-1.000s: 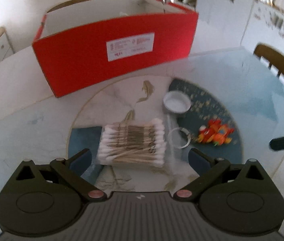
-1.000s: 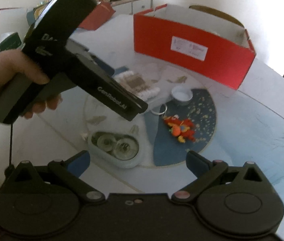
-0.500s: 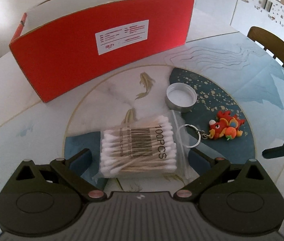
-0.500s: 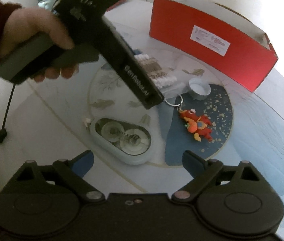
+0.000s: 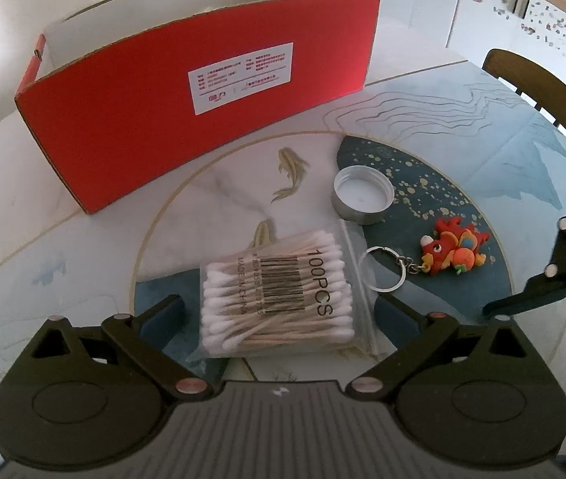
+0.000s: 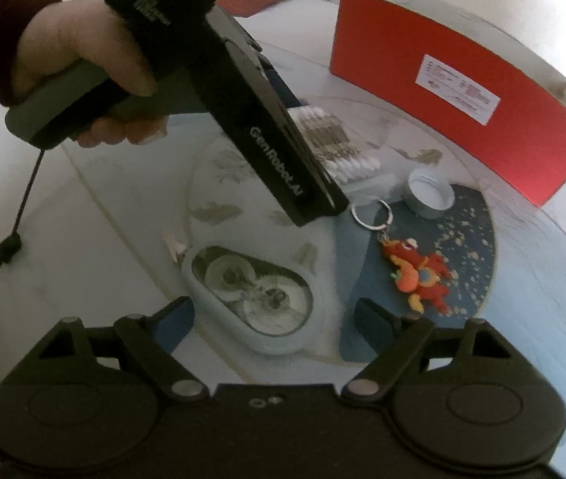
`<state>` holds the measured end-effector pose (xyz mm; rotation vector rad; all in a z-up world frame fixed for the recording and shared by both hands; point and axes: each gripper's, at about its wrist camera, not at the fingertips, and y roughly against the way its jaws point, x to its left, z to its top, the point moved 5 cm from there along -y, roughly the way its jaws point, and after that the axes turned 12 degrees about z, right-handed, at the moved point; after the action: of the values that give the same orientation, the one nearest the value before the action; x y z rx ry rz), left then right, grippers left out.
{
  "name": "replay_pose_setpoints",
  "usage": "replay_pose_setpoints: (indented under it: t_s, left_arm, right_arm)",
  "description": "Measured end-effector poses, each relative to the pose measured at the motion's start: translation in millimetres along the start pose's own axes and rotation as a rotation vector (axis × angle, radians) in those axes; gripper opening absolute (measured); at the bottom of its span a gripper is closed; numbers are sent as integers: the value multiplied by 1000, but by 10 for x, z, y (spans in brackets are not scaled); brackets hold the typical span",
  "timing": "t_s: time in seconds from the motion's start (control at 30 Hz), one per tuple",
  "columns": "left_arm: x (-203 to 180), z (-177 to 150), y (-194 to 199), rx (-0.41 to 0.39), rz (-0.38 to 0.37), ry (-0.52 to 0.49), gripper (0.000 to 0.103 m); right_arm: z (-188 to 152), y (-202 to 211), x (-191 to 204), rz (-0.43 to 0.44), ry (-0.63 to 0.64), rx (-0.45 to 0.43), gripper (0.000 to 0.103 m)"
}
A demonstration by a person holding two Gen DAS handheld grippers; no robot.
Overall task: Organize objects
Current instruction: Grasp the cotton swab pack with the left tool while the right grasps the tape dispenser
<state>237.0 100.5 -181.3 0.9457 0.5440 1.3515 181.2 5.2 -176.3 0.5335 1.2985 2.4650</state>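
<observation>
Cotton swab bag (image 5: 279, 299) reads "100PCS" and "MADE IN CHINA".

A red box (image 5: 203, 111) with a white label, an orange-red keychain (image 5: 452, 251), and a gold-speckled blue table (image 5: 442, 195).

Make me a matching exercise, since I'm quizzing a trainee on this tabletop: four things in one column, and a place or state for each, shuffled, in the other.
Things:
1. bag of cotton swabs
2. bottle cap
3. dragon keychain
4. red box

Places or states:
A. lying open side up on the table
B. standing open-topped at the far side of the table
C. lying between the fingers of the left tool
D. hooked to a metal ring, right of the swabs in the left wrist view

Pairs: 1-C, 2-A, 3-D, 4-B
</observation>
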Motion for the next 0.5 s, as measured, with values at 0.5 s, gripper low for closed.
replay_pose_setpoints:
  t_s: [0.5]
  left_arm:
    - [83, -17, 65, -40, -6, 0, 70]
  right_arm:
    - [3, -73, 103, -7, -15, -37, 75]
